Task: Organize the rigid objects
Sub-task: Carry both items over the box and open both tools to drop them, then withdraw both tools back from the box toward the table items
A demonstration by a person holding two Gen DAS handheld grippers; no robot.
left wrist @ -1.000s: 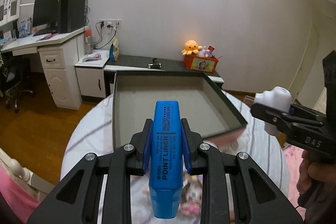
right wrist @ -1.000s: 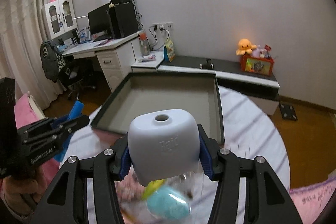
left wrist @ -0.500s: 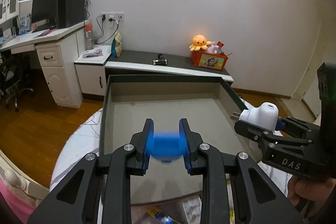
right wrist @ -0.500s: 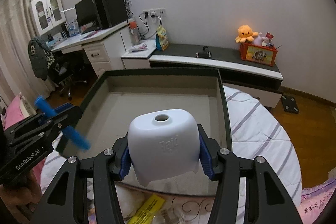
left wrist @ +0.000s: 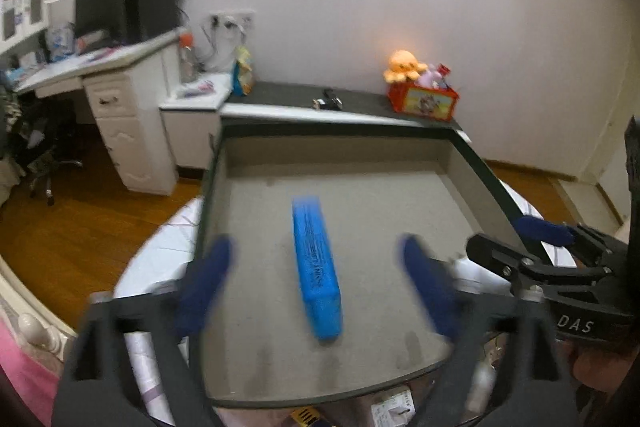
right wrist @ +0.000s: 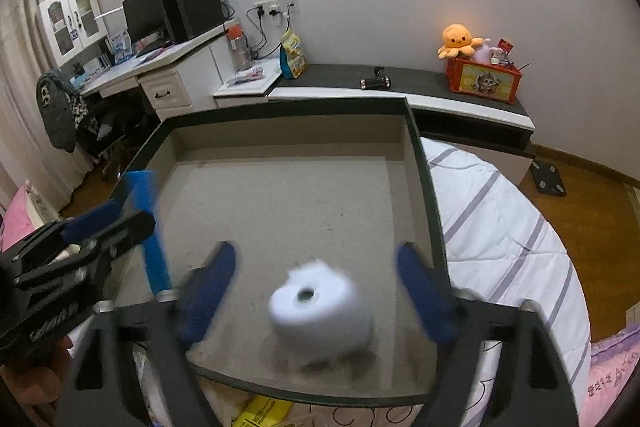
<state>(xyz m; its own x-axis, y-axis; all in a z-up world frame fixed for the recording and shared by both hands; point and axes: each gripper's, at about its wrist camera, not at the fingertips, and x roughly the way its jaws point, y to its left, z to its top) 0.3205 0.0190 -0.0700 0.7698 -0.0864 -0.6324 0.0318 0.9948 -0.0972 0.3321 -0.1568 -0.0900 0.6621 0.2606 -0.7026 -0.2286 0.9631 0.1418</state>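
From my left wrist camera, my left gripper (left wrist: 316, 279) has its two blue-padded fingers (left wrist: 206, 281) spread wide apart, holding nothing. Between them, blurred, is the blue highlighter (left wrist: 316, 269), pointing away from me over the grey floor of the dark-rimmed tray (left wrist: 340, 131). It touches neither pad; through the blur I cannot tell whether it lies on the tray floor or is just above it. At the right edge of this view my right gripper (left wrist: 536, 247) reaches in over the tray's right wall, with one of its blue pads showing and a hand (left wrist: 596, 367) beneath it. The tray sits on a round bed with a striped white cover (left wrist: 160, 255).

From my right wrist camera, my right gripper (right wrist: 316, 291) is also spread wide, both blue fingers (right wrist: 424, 293) well clear of the white charger plug (right wrist: 320, 311). The plug is blurred, its round hole facing up, and it sits near the tray's (right wrist: 288, 109) near edge, touching neither pad. At the left my left gripper (right wrist: 100, 223) appears, with the blue highlighter (right wrist: 150, 231) seen just beside its fingers, slanting down into the tray; whether the two touch is lost in the blur. A yellow packet (right wrist: 262, 411) lies just outside the tray's near rim.
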